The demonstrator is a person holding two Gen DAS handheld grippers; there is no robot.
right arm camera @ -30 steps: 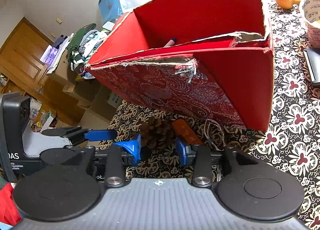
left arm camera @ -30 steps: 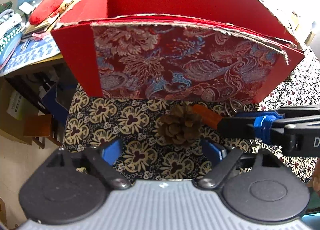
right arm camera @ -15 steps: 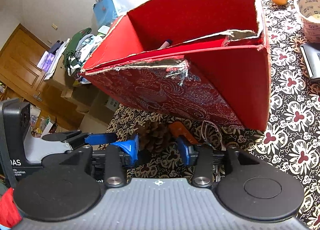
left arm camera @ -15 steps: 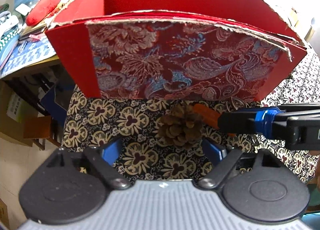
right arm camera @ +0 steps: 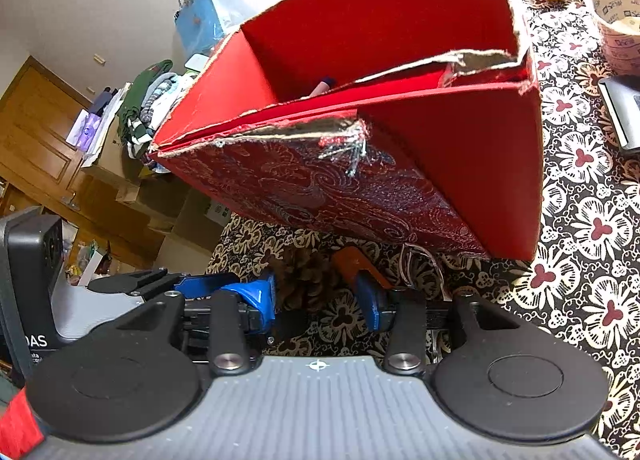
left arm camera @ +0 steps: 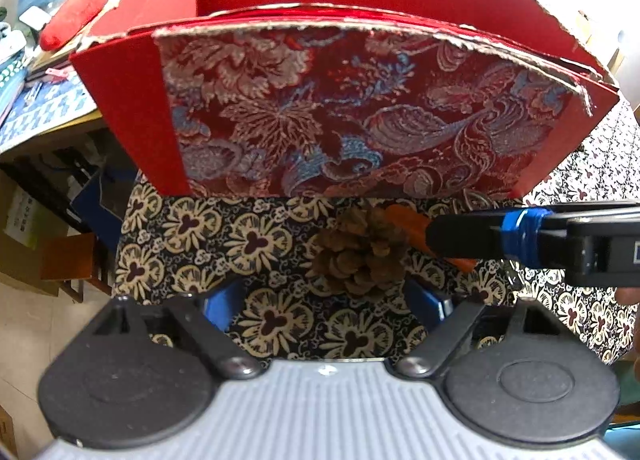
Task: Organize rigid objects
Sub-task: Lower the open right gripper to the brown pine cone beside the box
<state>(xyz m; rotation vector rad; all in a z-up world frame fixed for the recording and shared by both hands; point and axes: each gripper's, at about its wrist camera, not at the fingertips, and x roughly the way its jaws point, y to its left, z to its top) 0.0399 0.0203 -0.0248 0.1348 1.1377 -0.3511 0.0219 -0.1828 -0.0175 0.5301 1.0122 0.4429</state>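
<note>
Your left gripper [left arm camera: 324,300] stands wide open with the pinecone [left arm camera: 360,256] low in the frame's centre, just below the box [left arm camera: 132,112]. The right gripper [right arm camera: 316,300] has just been opening and grips nothing, its pads beside the cone. Centre one pair round the cone, clear of the orange piece [right arm camera: 354,260], then close.

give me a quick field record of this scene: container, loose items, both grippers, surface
container: red box with brocade front, open top, a pen inside
loose items: pine cone and orange tool on the cloth, in front of the box
left gripper: jaws wide, pine cone ahead between them, not touched
right gripper: jaws open, just widened, around pine cone, no grip
surface: floral tablecloth
</note>
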